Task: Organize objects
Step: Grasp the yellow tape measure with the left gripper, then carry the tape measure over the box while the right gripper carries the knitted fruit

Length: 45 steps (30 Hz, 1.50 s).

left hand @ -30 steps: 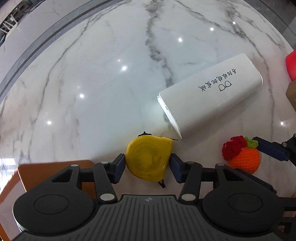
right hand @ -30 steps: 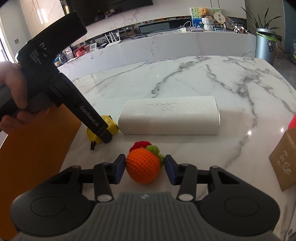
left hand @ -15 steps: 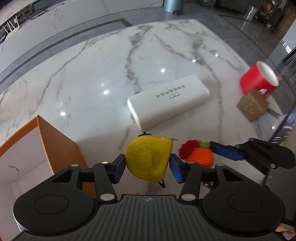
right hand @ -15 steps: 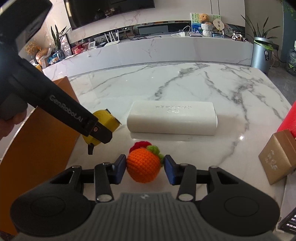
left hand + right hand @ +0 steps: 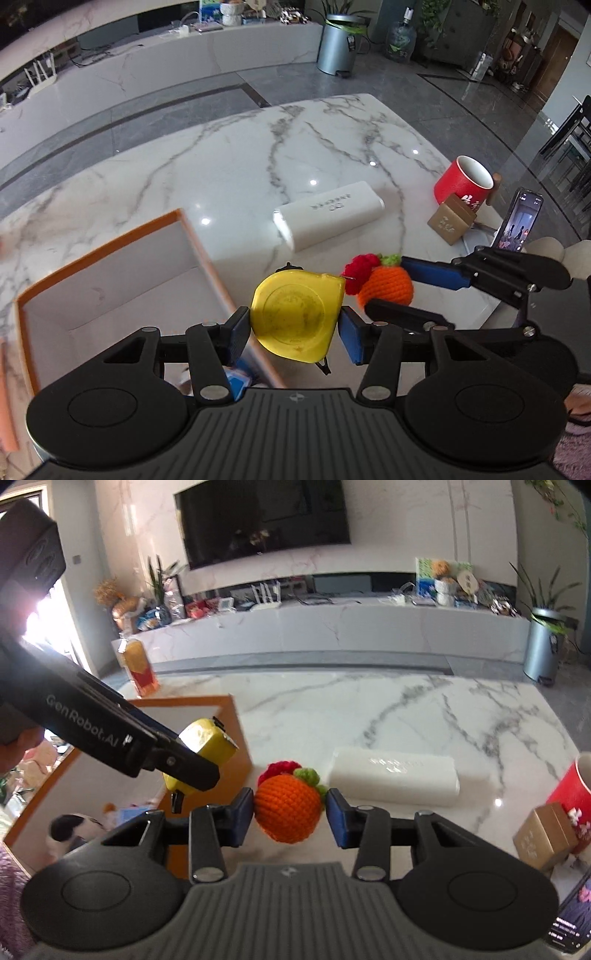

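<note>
We hold two hand-held grippers above the marble counter. Our left hand-held gripper pinches a yellow tape measure between its blue pads, lifted clear of the counter and hanging over the right-hand wall of the open orange box. Our right hand-held gripper pinches a crocheted orange with a red flower and green leaf on top, also lifted, just to the right of the tape measure; its jaws are closing on the soft yarn.

Writing: the side of the left hand-held gripper, seen from the right wrist view, reads "GenRobot.AI". The white case lying flat on the counter carries a line of small dark characters and a glasses-shaped logo, too small for us to read. The red mug lies on its side at the counter's right edge with white characters on it, and the small tan box touching it shows pale characters; we cannot read either. A phone stands propped just beside them, screen lit.

The box interior is white, with a few small items at its near end that we cannot make out. Between the box and the white case the counter is bare, and the far half of the counter up to its curved edge is open.
</note>
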Tool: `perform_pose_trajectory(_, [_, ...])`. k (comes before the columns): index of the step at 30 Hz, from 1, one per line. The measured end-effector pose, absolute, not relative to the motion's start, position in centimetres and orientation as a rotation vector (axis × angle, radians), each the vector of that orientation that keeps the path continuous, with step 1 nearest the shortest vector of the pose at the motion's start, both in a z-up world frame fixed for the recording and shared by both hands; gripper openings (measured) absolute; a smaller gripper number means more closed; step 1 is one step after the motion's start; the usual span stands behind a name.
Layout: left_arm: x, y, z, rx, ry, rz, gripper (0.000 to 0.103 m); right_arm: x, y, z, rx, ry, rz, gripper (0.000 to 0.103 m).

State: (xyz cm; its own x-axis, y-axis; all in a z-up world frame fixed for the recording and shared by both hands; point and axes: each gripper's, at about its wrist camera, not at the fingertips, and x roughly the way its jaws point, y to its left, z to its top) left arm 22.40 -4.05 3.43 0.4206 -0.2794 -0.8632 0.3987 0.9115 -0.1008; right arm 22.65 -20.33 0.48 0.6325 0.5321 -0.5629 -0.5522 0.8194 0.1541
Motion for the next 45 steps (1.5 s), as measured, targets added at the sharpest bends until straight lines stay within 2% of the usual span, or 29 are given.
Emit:
perform_pose_trajectory(8, [20.1, 3.4, 4.2, 0.122, 1.043, -0.313, 0.060, 20.5, -14.7, 2.8, -0.070, 0.609, 0.731, 0.045])
perform_pose_trajectory(18, [18.7, 8.9, 2.1, 0.168, 1.064, -0.290, 0.060, 20.1, -8.4, 2.8, -0.137, 0.641, 0.807, 0.045])
perform_pose_trajectory(30, [21.4, 7.7, -2.7, 0.405, 1.156, -0.330, 0.060, 21.5, -5.2, 0.9, -0.209, 0.690, 0.810, 0.045])
perform_pose_trajectory(45, [23.1, 6.7, -7.6, 0.875, 1.338, -0.561, 0.061, 23.7, -2.6, -1.4, -0.333, 0.704, 0.864, 0.045])
